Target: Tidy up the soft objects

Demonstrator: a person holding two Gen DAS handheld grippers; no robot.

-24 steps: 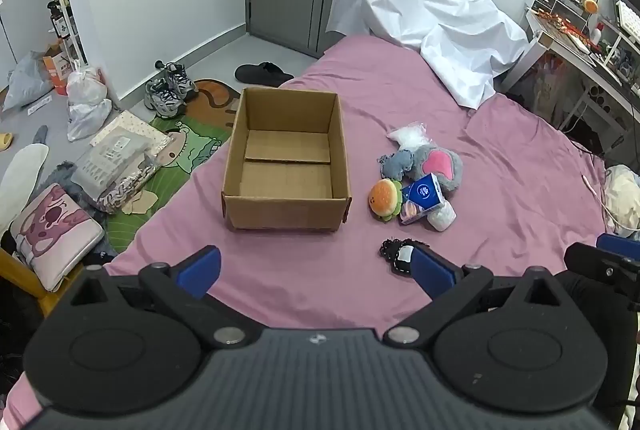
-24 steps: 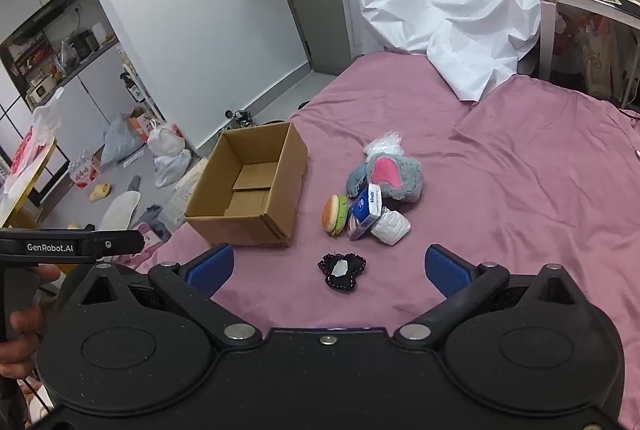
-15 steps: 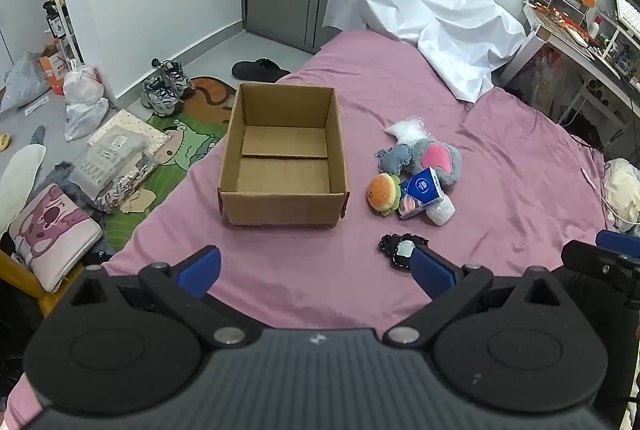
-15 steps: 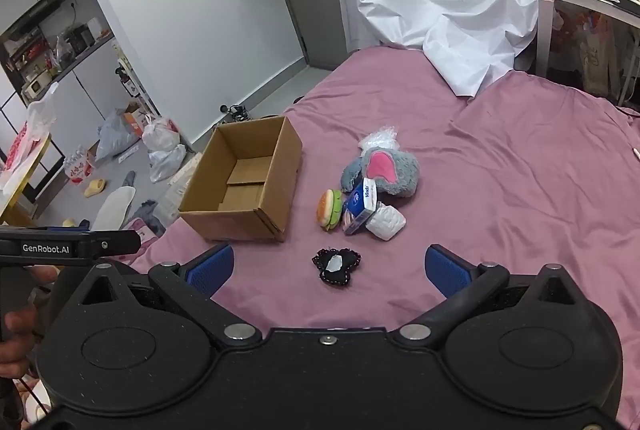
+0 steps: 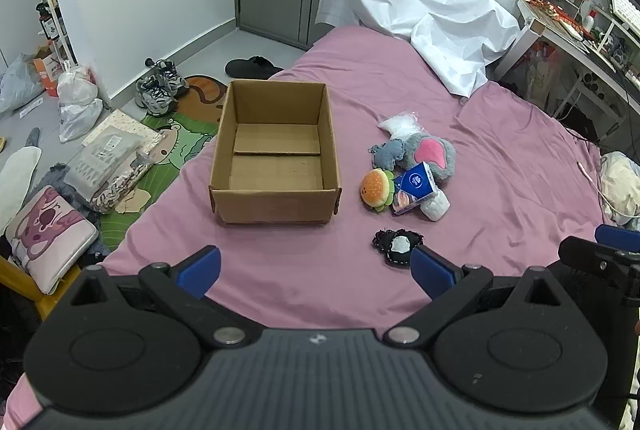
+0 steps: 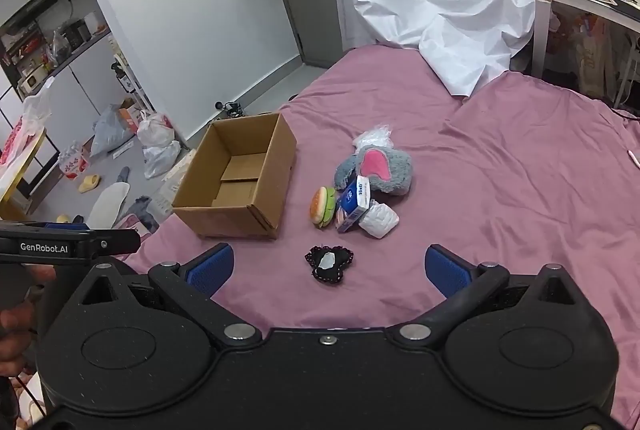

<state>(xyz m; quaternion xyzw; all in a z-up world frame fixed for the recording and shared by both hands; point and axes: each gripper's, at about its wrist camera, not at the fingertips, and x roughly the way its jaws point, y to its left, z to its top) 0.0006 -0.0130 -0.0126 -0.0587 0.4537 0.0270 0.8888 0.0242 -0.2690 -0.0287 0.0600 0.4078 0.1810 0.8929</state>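
Note:
An empty open cardboard box (image 5: 276, 158) (image 6: 240, 178) sits on the pink bed sheet (image 5: 500, 166). To its right lies a pile: a grey plush with a pink ear (image 5: 424, 152) (image 6: 376, 166), a burger plush (image 5: 376, 188) (image 6: 322, 206), a blue tissue pack (image 5: 414, 186) (image 6: 354, 202), a white soft pad (image 5: 436, 205) (image 6: 379, 219) and a clear bag (image 5: 400, 124). A black heart-shaped pad (image 5: 396, 244) (image 6: 329, 263) lies nearer to me. My left gripper (image 5: 316, 268) and right gripper (image 6: 328, 268) both hover open and empty, short of the objects.
A white sheet (image 5: 416, 14) covers something at the bed's far end. A cluttered desk (image 5: 580, 30) stands on the right. Shoes (image 5: 160, 86), bags, a mat and cushions litter the floor left of the bed. A hand (image 6: 16, 326) holds the left gripper's handle.
Both views have pulled back slightly and shifted, so the box and pile sit a little farther off. Both grippers stayed open and empty.

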